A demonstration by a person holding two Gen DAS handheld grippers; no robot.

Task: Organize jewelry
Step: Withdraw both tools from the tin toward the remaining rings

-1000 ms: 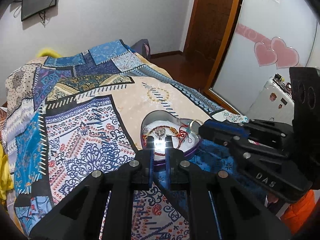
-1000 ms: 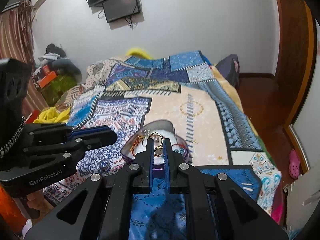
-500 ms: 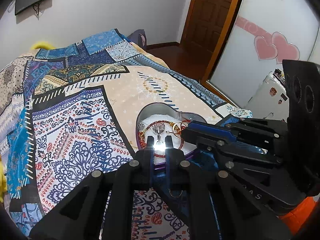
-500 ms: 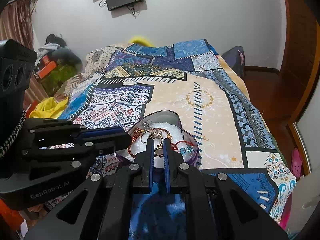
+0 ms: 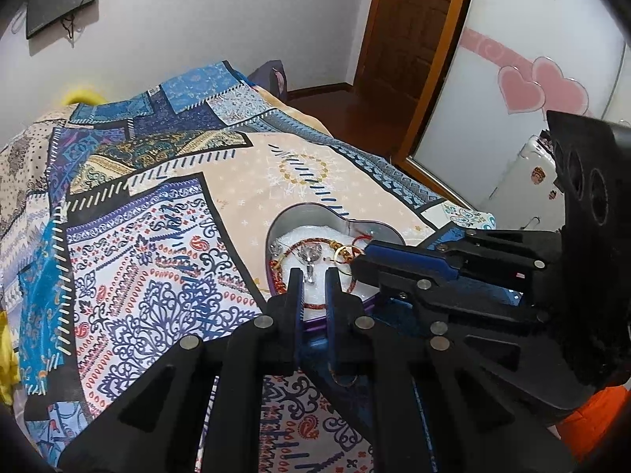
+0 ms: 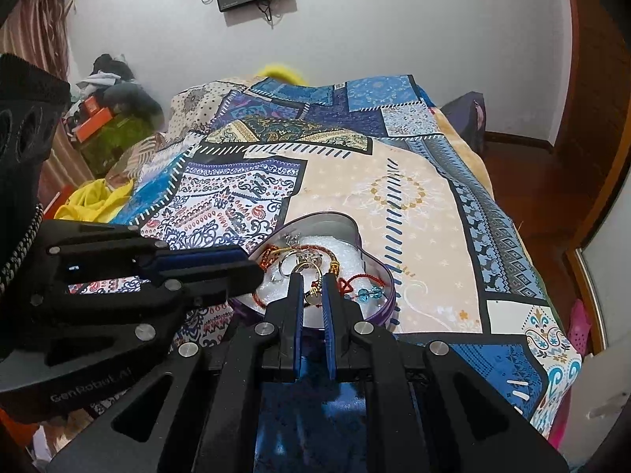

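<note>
A heart-shaped purple tin [image 5: 303,213] [image 6: 335,220] with white padding sits on the patterned bedspread. It holds a red cord bracelet [image 5: 315,241] [image 6: 319,251], gold rings [image 5: 344,254] [image 6: 305,268], a silver pendant [image 5: 309,254] and blue beads [image 6: 368,293]. My left gripper [image 5: 314,272] hovers at the tin's near rim, fingers a narrow gap apart and empty. My right gripper [image 6: 313,276] is over the tin's contents, fingers narrowly apart, right by a gold ring; whether it grips the ring is unclear. The right gripper's tip also shows in the left wrist view [image 5: 359,266].
The bedspread [image 5: 157,236] [image 6: 426,205] covers the bed. A wooden door [image 5: 410,39] and a panel with pink hearts [image 5: 540,86] stand to the right. Yellow cloth [image 6: 94,201] and clutter [image 6: 106,118] lie to the left of the bed.
Both grippers have moved closer to the tin; the right gripper's tip now reaches over the jewelry inside it. The jaw gaps look unchanged.
</note>
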